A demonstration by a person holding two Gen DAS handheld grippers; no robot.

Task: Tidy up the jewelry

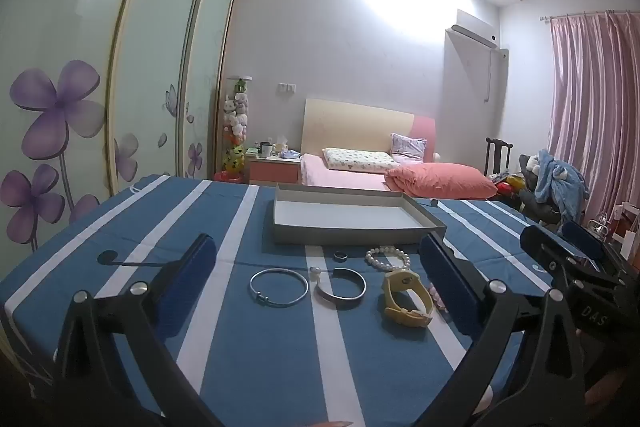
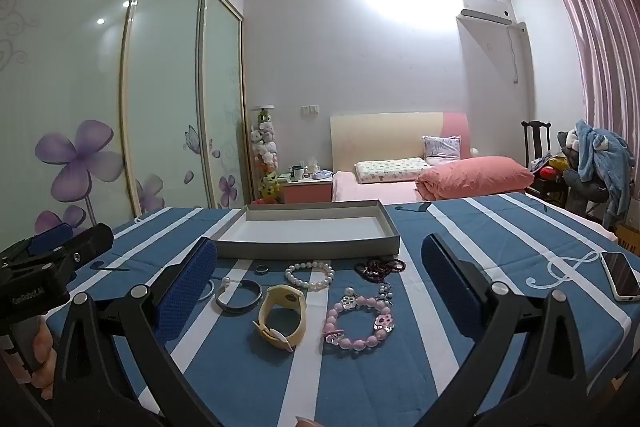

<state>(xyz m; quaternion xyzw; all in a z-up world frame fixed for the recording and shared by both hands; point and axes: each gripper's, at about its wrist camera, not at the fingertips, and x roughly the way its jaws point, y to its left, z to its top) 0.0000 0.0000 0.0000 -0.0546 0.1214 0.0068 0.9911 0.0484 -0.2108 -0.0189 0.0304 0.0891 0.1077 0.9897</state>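
Jewelry lies on a blue, white-striped tablecloth in front of a shallow grey box [image 1: 352, 227] [image 2: 312, 247] that holds nothing. In the left wrist view I see a thin silver bangle [image 1: 279, 287], a dark cuff bracelet [image 1: 340, 288], a small ring [image 1: 341, 256], a pearl bracelet [image 1: 388, 258] and a yellow watch [image 1: 408, 299]. The right wrist view adds a pink bead bracelet [image 2: 358, 323] and a dark bead bracelet [image 2: 379, 268]. My left gripper [image 1: 318, 271] is open above the bangle and cuff. My right gripper [image 2: 318, 273] is open above the watch and pink bracelet. Neither holds anything.
A white phone [image 2: 622, 275] lies near the table's right edge. Beyond the table stand a bed with a pink pillow [image 2: 476, 175], a wardrobe with flower-printed sliding doors [image 1: 60, 107], a nightstand [image 1: 276, 167] and a chair piled with clothes [image 2: 600, 163].
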